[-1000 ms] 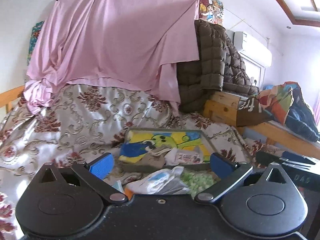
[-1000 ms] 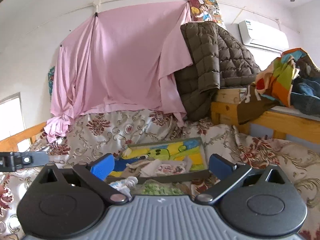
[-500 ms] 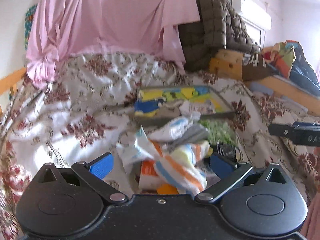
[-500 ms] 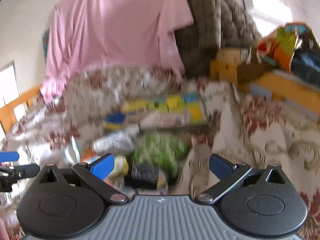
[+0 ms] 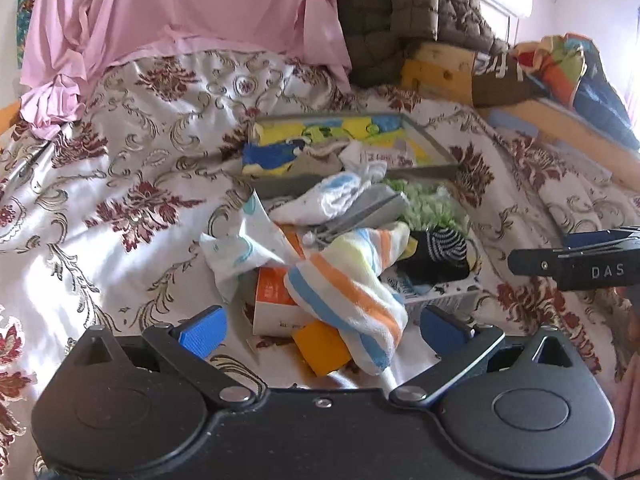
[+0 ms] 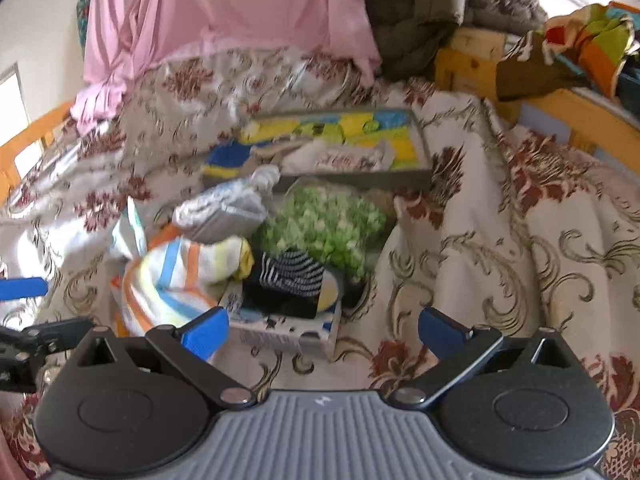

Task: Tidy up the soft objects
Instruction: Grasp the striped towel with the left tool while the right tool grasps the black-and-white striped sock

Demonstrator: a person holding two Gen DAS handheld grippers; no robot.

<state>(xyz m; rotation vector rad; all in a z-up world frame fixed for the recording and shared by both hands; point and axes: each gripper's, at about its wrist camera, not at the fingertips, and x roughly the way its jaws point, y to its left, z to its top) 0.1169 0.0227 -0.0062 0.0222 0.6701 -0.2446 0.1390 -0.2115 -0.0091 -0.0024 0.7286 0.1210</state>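
A heap of soft things lies on the flowered bedspread (image 5: 120,168). In it are a striped cloth (image 5: 352,280) of orange, blue and yellow, a black-and-white striped sock (image 5: 444,246), a green fuzzy cloth (image 5: 428,204), a grey pouch (image 5: 372,210) and a white sock (image 5: 332,198). Behind the heap stands a grey tray (image 5: 436,146) with a yellow-and-blue cloth and more socks. My left gripper (image 5: 322,330) is open just in front of the striped cloth (image 6: 168,280). My right gripper (image 6: 324,330) is open before the striped sock (image 6: 290,276), beside the green cloth (image 6: 324,224).
An orange-and-white carton (image 5: 274,300) and an orange block (image 5: 320,346) lie under the striped cloth. A patterned box (image 6: 288,328) holds the striped sock. A pink sheet (image 5: 180,12) and a brown quilted jacket (image 5: 404,8) hang behind. A wooden bed frame (image 5: 560,120) runs along the right.
Both cameras have tilted down and come closer to the heap, which now fills the middle of each view. Both grippers stay open.
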